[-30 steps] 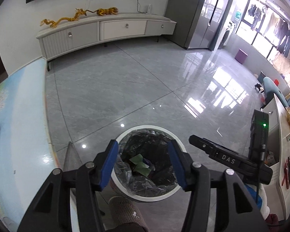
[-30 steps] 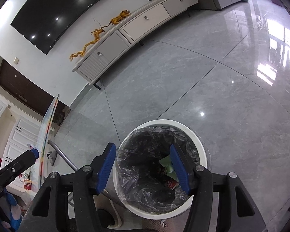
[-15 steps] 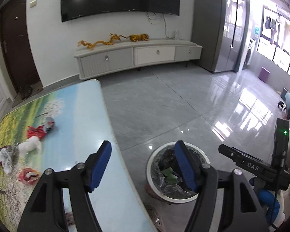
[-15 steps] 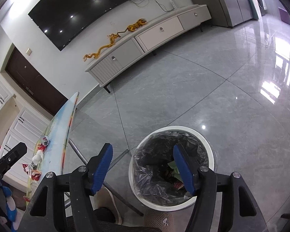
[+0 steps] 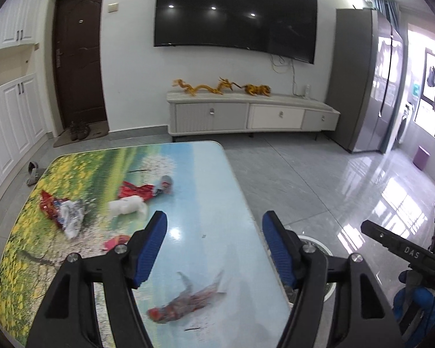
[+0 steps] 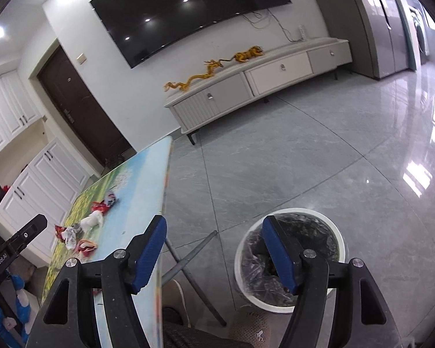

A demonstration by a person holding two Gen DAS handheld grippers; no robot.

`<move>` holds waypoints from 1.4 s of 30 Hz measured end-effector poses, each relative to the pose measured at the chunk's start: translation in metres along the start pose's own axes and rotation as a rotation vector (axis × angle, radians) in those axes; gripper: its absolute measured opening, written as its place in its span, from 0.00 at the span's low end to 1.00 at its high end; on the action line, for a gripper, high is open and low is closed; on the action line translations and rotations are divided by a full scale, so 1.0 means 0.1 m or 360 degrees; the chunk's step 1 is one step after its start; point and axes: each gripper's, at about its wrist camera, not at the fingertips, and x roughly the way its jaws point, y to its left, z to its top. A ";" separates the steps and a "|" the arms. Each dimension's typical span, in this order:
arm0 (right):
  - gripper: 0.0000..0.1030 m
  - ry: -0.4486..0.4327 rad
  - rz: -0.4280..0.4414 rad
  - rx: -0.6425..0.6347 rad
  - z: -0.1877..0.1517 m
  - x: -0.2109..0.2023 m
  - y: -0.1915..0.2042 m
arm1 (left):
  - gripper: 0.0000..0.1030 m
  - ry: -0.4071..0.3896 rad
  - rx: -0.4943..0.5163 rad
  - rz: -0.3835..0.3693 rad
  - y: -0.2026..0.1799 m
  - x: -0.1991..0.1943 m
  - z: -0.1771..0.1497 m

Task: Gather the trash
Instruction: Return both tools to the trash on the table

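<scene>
My left gripper [image 5: 214, 243] is open and empty above the picture-printed table [image 5: 211, 179]. Trash lies on the table ahead and to the left: a white crumpled tissue [image 5: 127, 206], a red wrapper [image 5: 136, 190], a red-and-silver wrapper [image 5: 62, 210] and a small pink scrap [image 5: 114, 242]. My right gripper [image 6: 214, 249] is open and empty above the floor, between the table's edge [image 6: 165, 191] and the white bin with a black liner [image 6: 319, 232]. The same trash shows in the right wrist view, with the tissue [image 6: 92, 220] among it. Only the bin's rim [image 5: 319, 242] shows in the left wrist view.
A table leg [image 6: 188, 255] slants down beside the bin. A white TV cabinet [image 5: 252, 116] with gold dragon figures stands at the far wall under a TV. A brown door [image 5: 78, 58] and white cupboards are at the left. Grey tiled floor [image 6: 304, 156] stretches right.
Both grippers have swung away from over the bin, up and to the left. The left one now faces the table and its trash. Both stayed open.
</scene>
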 end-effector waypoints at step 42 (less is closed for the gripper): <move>0.68 0.0383 0.0596 -0.0850 -1.01 0.24 2.03 | 0.65 0.0020 -0.0440 0.0371 1.71 -0.68 -0.86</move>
